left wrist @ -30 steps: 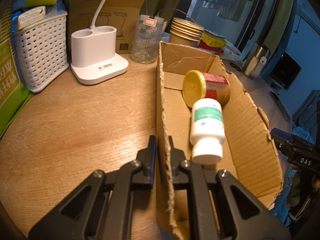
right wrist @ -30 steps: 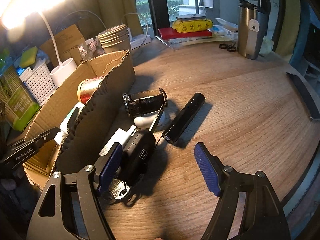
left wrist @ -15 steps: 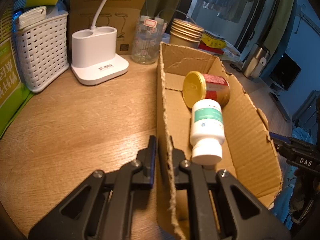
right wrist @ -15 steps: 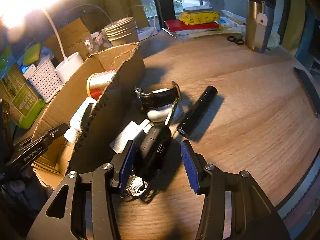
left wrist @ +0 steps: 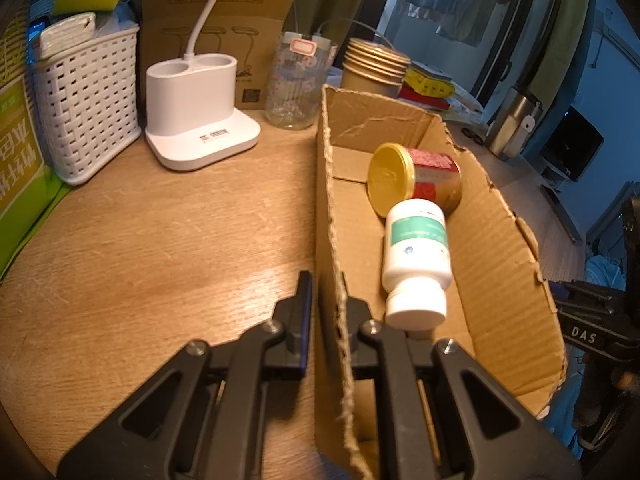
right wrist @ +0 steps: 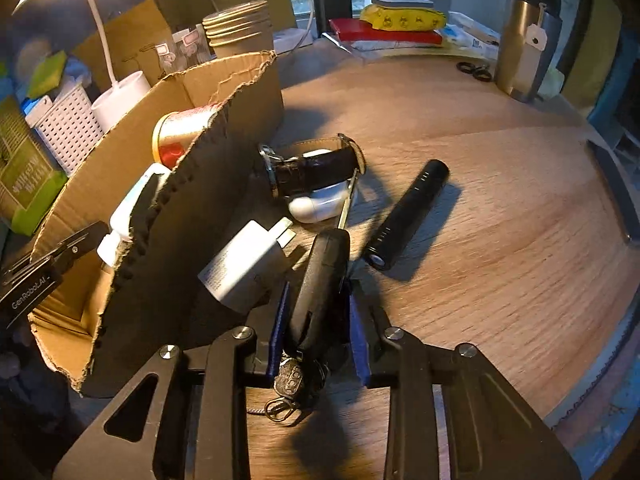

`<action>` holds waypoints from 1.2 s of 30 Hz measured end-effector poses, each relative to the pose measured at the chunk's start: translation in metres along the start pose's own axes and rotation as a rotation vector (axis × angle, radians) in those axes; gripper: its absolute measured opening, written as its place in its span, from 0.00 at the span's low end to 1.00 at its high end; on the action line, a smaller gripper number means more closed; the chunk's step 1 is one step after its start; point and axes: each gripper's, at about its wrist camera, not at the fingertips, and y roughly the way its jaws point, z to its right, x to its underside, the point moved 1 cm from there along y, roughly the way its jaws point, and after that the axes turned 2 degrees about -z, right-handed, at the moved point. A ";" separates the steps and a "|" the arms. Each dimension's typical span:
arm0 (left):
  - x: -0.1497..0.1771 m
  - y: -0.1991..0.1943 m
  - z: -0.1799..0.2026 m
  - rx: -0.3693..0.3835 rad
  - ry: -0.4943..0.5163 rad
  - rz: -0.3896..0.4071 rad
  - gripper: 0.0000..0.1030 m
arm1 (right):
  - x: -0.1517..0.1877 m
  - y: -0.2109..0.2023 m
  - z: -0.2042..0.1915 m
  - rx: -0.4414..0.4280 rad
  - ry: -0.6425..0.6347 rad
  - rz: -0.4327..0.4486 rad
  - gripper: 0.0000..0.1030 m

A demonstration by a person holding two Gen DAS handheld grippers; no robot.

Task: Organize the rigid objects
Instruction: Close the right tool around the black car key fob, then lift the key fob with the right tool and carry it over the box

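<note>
My right gripper (right wrist: 318, 316) jaws, wide a second ago, are closing around the black car key fob (right wrist: 320, 280) right of the cardboard box (right wrist: 160, 280); left gripper (left wrist: 326, 312) stays clamped on its wall. Pickup next.

The left wrist camera sits just behind its own fingers (left wrist: 324, 312) and looks steeply down along the near wall of the cardboard box (left wrist: 516, 288), close enough that the wall splits the view: bare wooden tabletop (left wrist: 160, 248) to one side, the box interior to the other. The right wrist camera looks down from the opposite, outer side of the same box (right wrist: 160, 264), just as near, and faces across the tabletop (right wrist: 500, 208) toward the window. Both views share the box, the white bottle (left wrist: 416, 264) (right wrist: 132, 208) in it, and the stacked tins (left wrist: 376, 68) (right wrist: 238, 28) behind it.
</note>
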 end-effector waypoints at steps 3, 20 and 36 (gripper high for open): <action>0.000 0.001 0.000 0.001 0.001 -0.002 0.10 | 0.000 -0.001 0.005 0.004 0.010 0.010 0.21; -0.001 0.000 -0.001 -0.002 -0.001 -0.001 0.10 | 0.001 -0.033 0.018 -0.013 0.029 0.097 0.18; -0.001 0.000 -0.001 -0.002 -0.001 -0.001 0.10 | -0.017 -0.064 0.005 -0.049 -0.007 0.175 0.18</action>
